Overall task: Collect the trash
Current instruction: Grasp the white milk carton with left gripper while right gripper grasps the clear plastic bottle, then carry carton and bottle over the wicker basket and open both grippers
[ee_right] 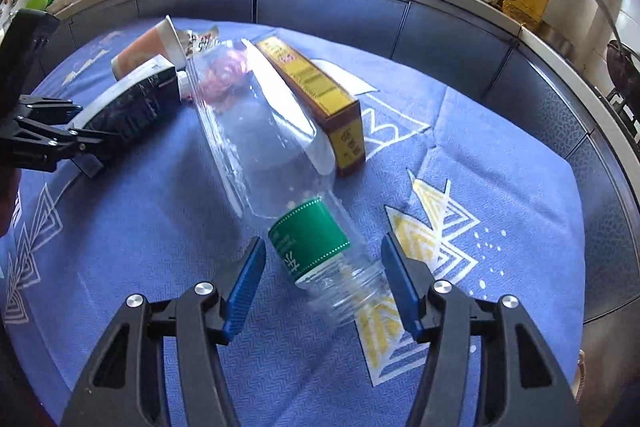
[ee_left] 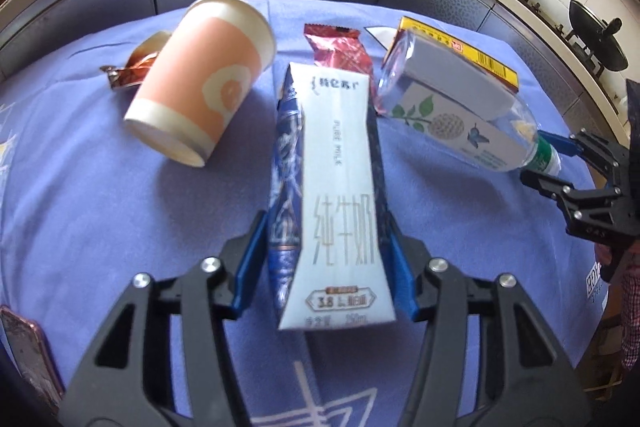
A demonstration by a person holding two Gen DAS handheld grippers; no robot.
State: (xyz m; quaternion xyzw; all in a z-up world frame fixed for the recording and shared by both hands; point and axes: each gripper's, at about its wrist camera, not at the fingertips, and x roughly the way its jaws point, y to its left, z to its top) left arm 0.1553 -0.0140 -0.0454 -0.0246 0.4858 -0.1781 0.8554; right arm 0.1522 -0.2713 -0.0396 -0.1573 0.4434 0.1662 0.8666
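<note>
1. The left tool is clamped on the milk carton: both blue pads press its sides, which pinch inward at the grip. The carton points away from the camera, and whether its far end touches the cloth cannot be told.
2. The right tool stands apart, its pads either side of the neck of the clear plastic bottle, with gaps to both. The bottle lies on its side on the blue-clothed bench, open mouth toward the tool.
3. Judged step: two pickups are in hand, the carton already gripped and the bottle only framed. The next move calls for closing the right tool on the neck near the green band, squarely, since a round neck may roll or slip.
4. Both tools reach low and forward over the bench, the left tilted down at the carton; the right comes in from the bench's right side.
5. Farther off lie a paper cup on its side, a red wrapper, a brown wrapper and a yellow-topped box just behind the bottle, all uncollected.
</note>
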